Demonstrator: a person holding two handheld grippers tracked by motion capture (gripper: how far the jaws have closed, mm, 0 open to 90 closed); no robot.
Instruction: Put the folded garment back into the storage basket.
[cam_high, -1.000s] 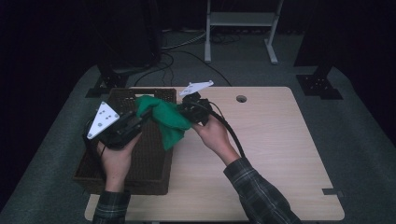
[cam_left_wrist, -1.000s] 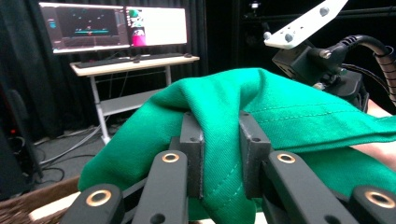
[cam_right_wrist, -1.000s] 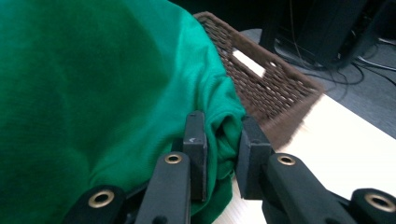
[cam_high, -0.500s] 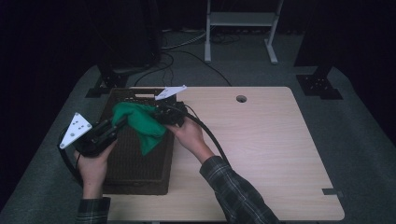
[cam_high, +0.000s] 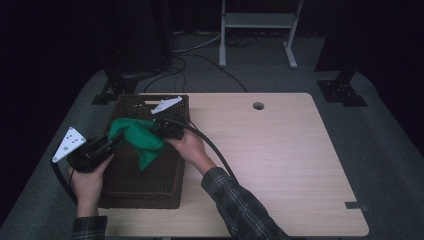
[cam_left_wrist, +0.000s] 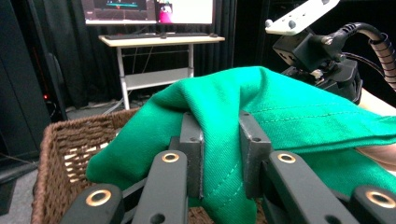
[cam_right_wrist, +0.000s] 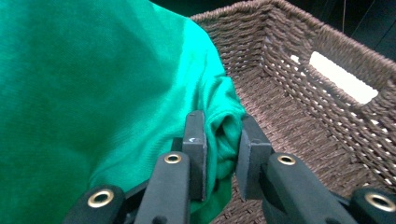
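The left gripper (cam_high: 111, 144) is seen at the left of the woven wicker basket (cam_high: 150, 192), its jaws closed on a fold of the green cloth (cam_high: 140, 140). In the left gripper view the fabric (cam_left_wrist: 280, 116) is pinched between the two pads and drapes away beyond and to either side of the jaws, above the basket's rim (cam_left_wrist: 51, 135). Further right, the right gripper (cam_high: 162, 131) is held over the basket's far half, and its jaws are likewise clamped on a bunched edge of the cloth (cam_right_wrist: 93, 93), with the basket's wall and handle slot (cam_right_wrist: 343, 77) lying beyond and to the right of the jaws.

The cloth is thus hung between the two pairs of jaws, over the basket's inside, with a loose tail sagging below them. It is judged to be light, soft and limp: no shape will be kept where it is unsupported, so it is best taken at a gathered fold or hem, as is done now. A thin pinch could slip. A bright, plain green twill weave with stitched seams is shown.
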